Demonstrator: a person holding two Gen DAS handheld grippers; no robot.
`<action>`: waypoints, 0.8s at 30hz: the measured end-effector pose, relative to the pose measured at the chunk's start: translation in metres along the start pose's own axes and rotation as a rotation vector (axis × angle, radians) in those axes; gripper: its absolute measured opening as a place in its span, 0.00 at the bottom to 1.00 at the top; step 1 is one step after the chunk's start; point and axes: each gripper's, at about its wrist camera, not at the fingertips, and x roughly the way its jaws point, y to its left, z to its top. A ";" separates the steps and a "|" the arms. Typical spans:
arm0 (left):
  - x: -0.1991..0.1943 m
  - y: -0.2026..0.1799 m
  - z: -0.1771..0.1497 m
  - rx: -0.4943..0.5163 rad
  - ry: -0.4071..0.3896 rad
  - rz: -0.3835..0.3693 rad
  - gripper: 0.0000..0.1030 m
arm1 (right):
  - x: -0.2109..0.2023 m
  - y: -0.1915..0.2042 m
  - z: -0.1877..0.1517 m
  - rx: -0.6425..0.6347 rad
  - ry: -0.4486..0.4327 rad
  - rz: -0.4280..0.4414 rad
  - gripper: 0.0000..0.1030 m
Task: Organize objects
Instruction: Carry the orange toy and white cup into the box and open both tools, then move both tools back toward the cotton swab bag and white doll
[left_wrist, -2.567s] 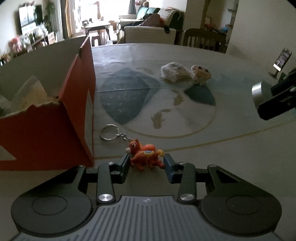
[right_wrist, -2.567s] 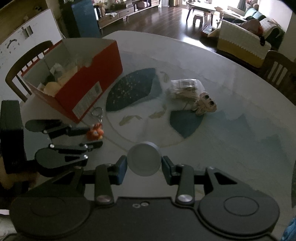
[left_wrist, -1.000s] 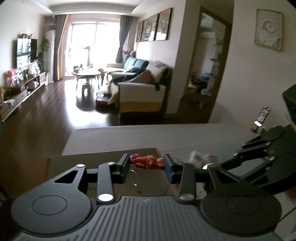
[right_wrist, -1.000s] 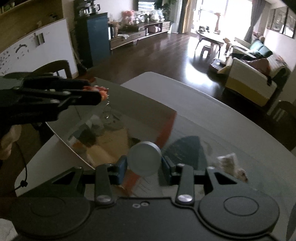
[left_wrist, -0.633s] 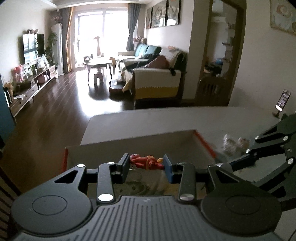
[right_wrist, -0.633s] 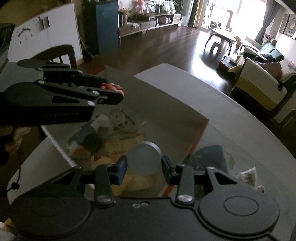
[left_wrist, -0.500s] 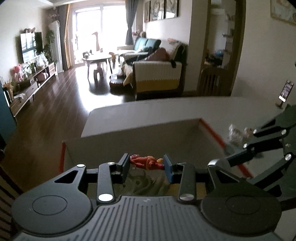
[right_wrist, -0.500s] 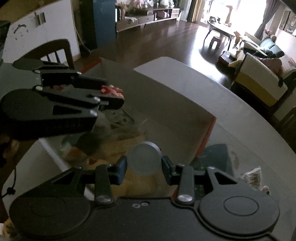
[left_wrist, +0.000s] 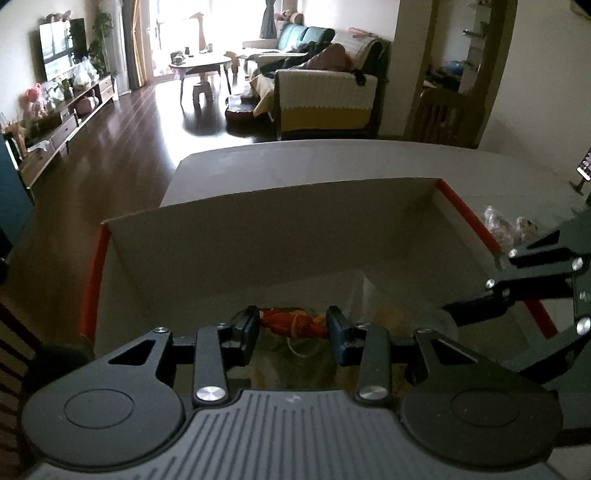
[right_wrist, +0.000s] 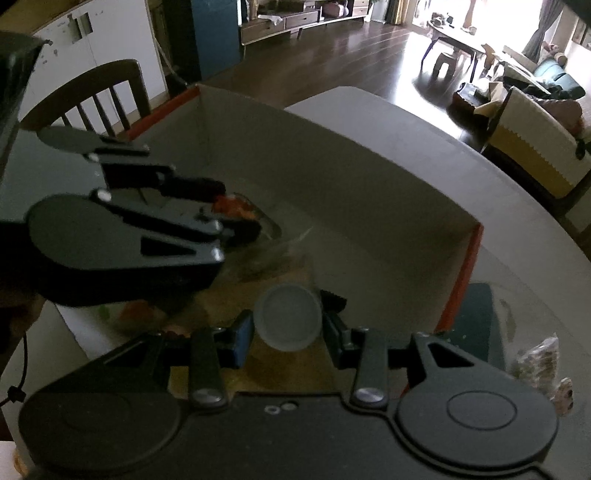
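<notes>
1. My left gripper (left_wrist: 291, 326) was clamped on the orange toy keychain (left_wrist: 290, 323), inside the open red box (left_wrist: 461, 206).
2. My right gripper (right_wrist: 287, 328) pinched the round grey disc (right_wrist: 288, 317) above the box's cluttered contents.
3. A wrapped packet (right_wrist: 537, 363) lay on the table (right_wrist: 406, 122) outside the box.

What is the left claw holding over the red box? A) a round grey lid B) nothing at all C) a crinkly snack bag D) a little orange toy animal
D: the left claw is shut on the little orange toy animal, held above the open red box, while the round grey disc sits in the right claw.
</notes>
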 end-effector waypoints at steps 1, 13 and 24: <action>0.003 0.000 0.000 -0.002 0.025 -0.002 0.38 | 0.000 0.000 0.000 0.000 0.002 0.003 0.49; 0.010 -0.003 0.002 0.018 0.143 0.031 0.52 | -0.027 -0.009 -0.011 0.028 -0.067 0.056 0.64; -0.015 -0.005 0.003 -0.027 0.099 0.069 0.63 | -0.072 -0.028 -0.035 0.063 -0.146 0.112 0.67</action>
